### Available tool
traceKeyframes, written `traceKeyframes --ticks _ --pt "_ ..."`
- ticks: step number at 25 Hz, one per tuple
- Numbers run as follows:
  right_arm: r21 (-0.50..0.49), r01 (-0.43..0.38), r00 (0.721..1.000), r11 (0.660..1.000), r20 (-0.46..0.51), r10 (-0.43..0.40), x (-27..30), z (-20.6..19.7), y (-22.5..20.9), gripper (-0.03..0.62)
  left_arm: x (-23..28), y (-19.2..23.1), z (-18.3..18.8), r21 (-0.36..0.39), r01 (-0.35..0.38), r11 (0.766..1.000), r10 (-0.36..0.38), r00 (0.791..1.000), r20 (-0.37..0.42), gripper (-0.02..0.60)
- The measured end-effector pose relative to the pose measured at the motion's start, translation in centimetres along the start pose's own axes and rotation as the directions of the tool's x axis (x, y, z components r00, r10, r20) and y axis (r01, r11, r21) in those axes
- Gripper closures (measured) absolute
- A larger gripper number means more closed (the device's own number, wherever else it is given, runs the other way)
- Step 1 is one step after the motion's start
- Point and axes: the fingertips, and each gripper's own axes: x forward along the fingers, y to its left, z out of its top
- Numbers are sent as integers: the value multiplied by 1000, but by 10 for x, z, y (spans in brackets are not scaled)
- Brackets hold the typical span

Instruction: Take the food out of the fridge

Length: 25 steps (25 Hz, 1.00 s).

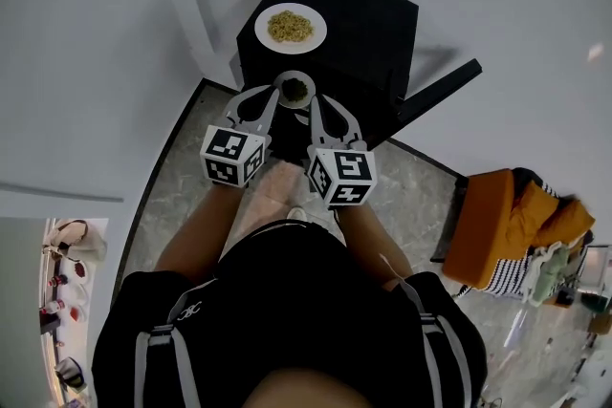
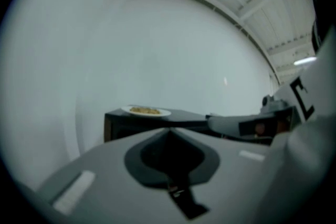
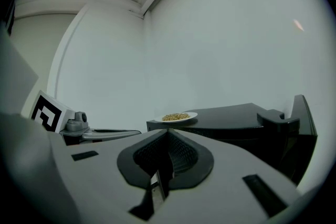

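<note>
The low black fridge [image 1: 368, 19] stands against the white wall. On its top sits a white plate of yellow food [image 1: 291, 27], also in the left gripper view [image 2: 146, 110] and the right gripper view [image 3: 176, 117]. A small dish of dark green food [image 1: 295, 91] shows at the fridge's front edge, between the two grippers' tips; I cannot tell whether either touches it. My left gripper [image 1: 273, 95] [image 2: 169, 131] is shut with nothing between its jaws. Beside it, my right gripper [image 1: 313, 100] [image 3: 168, 132] is shut too, pointing at the fridge. Neither gripper view shows the dish.
The fridge's black door [image 1: 442, 89] stands open to the right. An orange seat with clothes [image 1: 512, 225] is at the right on the marbled floor [image 1: 191, 177]. A dark strip edges the floor on the left. The person's body fills the bottom.
</note>
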Motion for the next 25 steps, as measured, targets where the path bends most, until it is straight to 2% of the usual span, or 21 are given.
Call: traceKeyframes --ticks 3,15,19,22,25 --pt "0 0 1000 1000 -2 0 -5 -2 3 594 -2 -4 -10 -49 11 999 -12 1000 -23 578" --pt "12 14 999 1000 -31 -14 -16 -14 -2 594 -5 -10 -30 -127 6 992 -11 999 -46 578" --pt "11 8 999 1000 -41 -7 -15 -17 0 594 -5 -5 -41 -194 -9 981 -3 998 -60 578" --pt "7 1 998 1000 -60 0 -13 -22 0 594 -4 0 -57 -297 -21 955 -2 997 -79 577" --pt "1 -11 997 1000 -80 11 -9 -27 0 594 -1 7 -76 -452 -27 892 -6 998 -70 575"
